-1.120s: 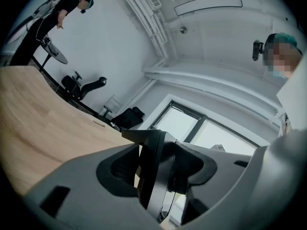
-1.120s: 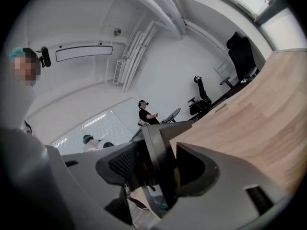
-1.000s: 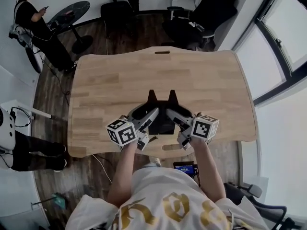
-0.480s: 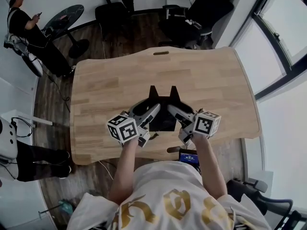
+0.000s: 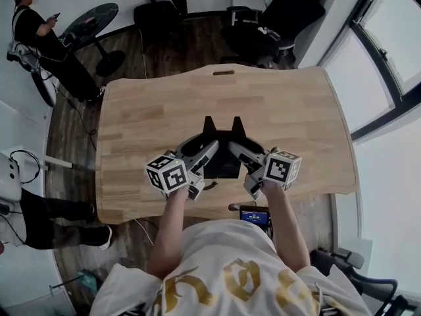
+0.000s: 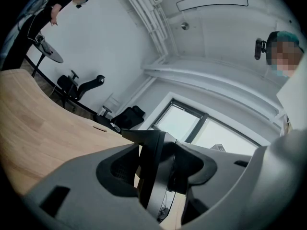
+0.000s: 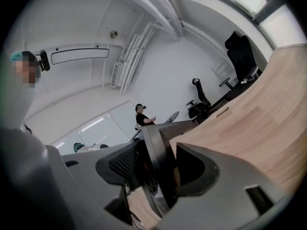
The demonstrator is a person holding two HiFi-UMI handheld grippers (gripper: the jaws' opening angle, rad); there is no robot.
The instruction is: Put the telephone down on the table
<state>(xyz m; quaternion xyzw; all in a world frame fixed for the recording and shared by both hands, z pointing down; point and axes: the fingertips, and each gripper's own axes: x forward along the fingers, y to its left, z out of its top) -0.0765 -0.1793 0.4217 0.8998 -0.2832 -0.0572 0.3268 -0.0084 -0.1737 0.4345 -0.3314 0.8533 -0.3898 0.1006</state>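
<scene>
The telephone (image 5: 222, 157) is a flat black slab with two pointed corners at its far end. It hangs just above the near middle of the wooden table (image 5: 283, 104), clamped from both sides. My left gripper (image 5: 202, 153) is shut on its left edge and my right gripper (image 5: 241, 153) on its right edge. In the left gripper view the slab's edge (image 6: 152, 174) stands between the grey jaws. The right gripper view shows the same edge-on slab (image 7: 159, 161) held between its jaws, with the table (image 7: 259, 123) stretching away behind.
Black office chairs (image 5: 158, 12) (image 5: 286, 15) stand beyond the table's far edge. A small round table (image 5: 92, 20) and a standing person (image 5: 39, 35) are at the far left. A small lit screen (image 5: 253, 214) sits below the table's near edge. Windows line the right side.
Both grippers, with the telephone still clamped between them, have shifted a little farther over the table, away from the body. The grip looks the same.
</scene>
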